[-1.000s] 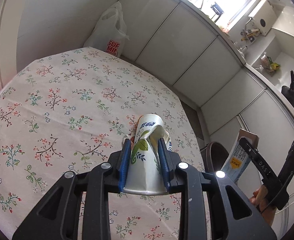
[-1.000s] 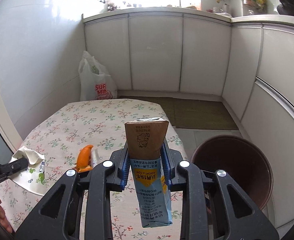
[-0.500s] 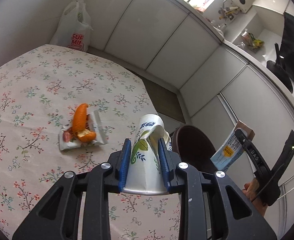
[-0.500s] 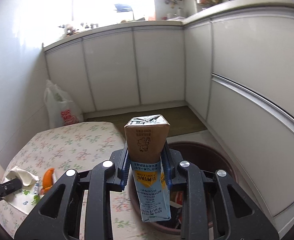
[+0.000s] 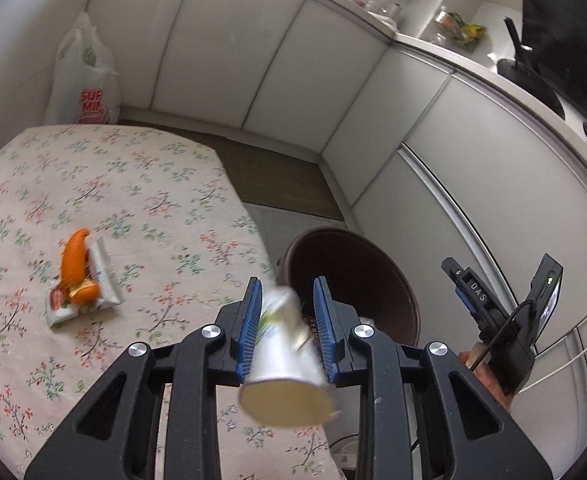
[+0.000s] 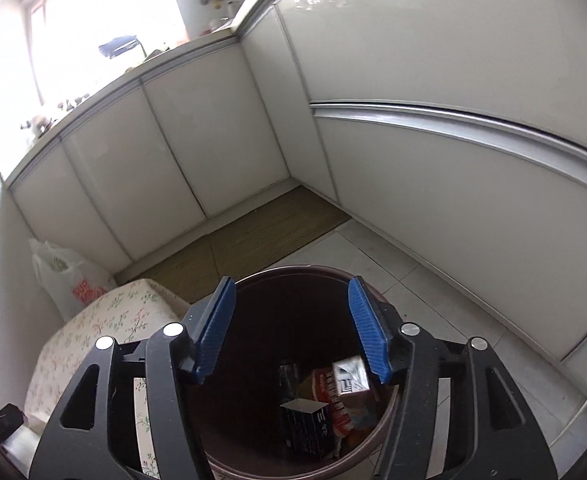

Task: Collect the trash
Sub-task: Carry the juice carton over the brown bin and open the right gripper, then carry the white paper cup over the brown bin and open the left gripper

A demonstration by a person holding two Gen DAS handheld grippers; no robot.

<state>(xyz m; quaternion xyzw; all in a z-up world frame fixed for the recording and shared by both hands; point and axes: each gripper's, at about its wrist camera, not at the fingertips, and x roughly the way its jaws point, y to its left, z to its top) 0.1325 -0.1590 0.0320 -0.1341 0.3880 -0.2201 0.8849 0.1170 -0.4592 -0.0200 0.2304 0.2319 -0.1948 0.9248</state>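
Two grippers work beside a round brown bin [image 6: 261,292] that stands on pale floor tiles against the edge of a table [image 5: 141,184] covered in a floral cloth. The right gripper [image 6: 291,326] hangs right over the bin mouth with its ribbed blue pads spread wide and nothing between them. Down in the bin lie a dark box [image 6: 305,424], a white and silver carton [image 6: 349,374] and some red packaging. The left gripper [image 5: 287,322] hovers over the table edge, just short of the bin rim [image 5: 317,236]. Its pads are parted, and a crumpled paper cup [image 5: 283,356] with a green leaf print sits between them, base toward the camera. The cup is blurred and tilted. It is touching the left pad, but whether the right pad still touches it cannot be told.

Farther back on the cloth, a curled orange peel [image 5: 73,264] rests on a flat white wrapper [image 5: 101,280], well apart from the cup. A white plastic bag [image 5: 81,84] with red lettering slumps in the corner behind the table, against smooth, glossy white cabinet doors [image 5: 277,80]. A woven brownish mat [image 6: 249,240] lies on the floor along the cabinets.
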